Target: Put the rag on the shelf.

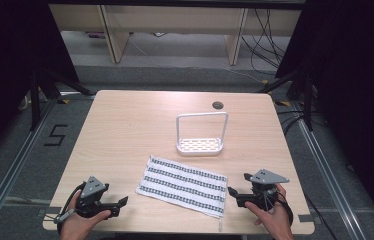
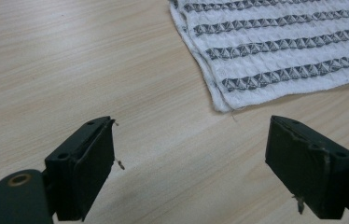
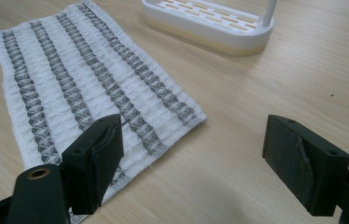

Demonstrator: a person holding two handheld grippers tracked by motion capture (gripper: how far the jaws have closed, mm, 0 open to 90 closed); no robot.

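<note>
The white waffle-weave cloth with grey patterned stripes (image 1: 184, 185) lies flat on the pale wooden table (image 1: 125, 130), its long axis running from near left to nearer right, between the two grippers. The left gripper (image 1: 123, 201) rests just off the cloth's left short edge, jaws spread wide and empty. The right gripper (image 1: 231, 191), also wide open and holding nothing, sits closer, nearly at the right short edge.

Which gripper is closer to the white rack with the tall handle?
Right. The right gripper sits just below the white rack, past the striped towel's end. The left gripper is far off, beyond the towel's other end.
</note>
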